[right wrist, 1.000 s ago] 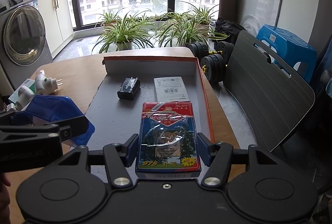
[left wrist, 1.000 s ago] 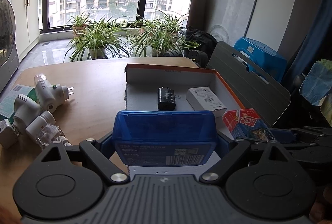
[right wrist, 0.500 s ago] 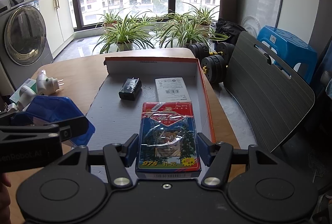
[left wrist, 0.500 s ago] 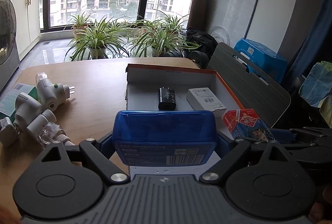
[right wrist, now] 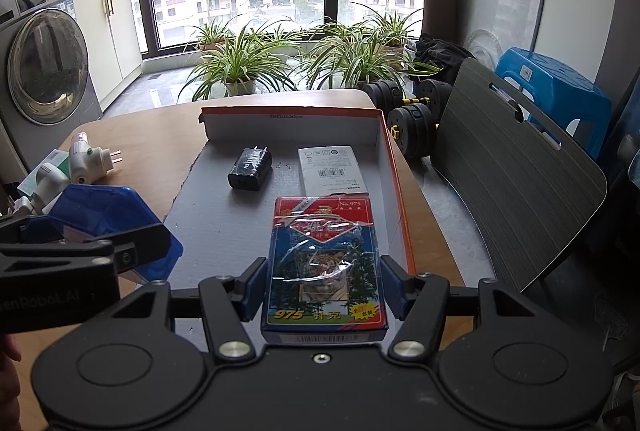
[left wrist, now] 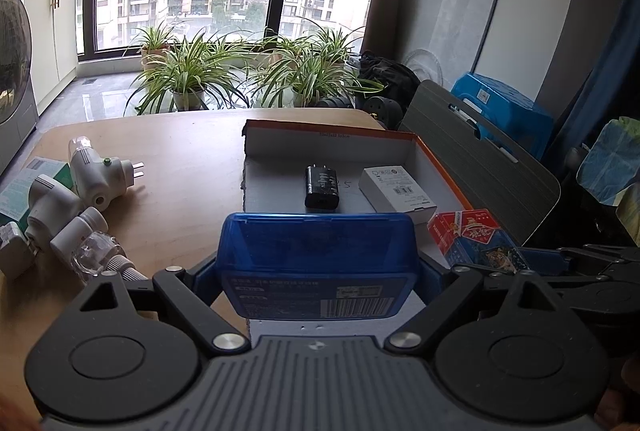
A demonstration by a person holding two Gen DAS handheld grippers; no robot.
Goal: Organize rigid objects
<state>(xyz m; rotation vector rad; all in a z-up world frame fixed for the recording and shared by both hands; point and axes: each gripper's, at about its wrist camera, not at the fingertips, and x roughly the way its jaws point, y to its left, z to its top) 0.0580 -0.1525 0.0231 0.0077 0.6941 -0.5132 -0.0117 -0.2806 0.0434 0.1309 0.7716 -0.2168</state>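
Right wrist view: right claw (right wrist: 322, 281) grips the card pack (right wrist: 325, 263) above the tray (right wrist: 394, 167); left claw (left wrist: 318, 267) clamps the blue case (left wrist: 318, 263). Placing step; next, probably lower and release.

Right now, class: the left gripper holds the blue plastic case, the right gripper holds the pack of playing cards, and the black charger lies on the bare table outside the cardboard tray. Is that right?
Not quite. The black charger lies inside the cardboard tray, beside the white box, as the right wrist view shows. The rest stands: the left gripper holds the blue plastic case and the right gripper holds the pack of playing cards.
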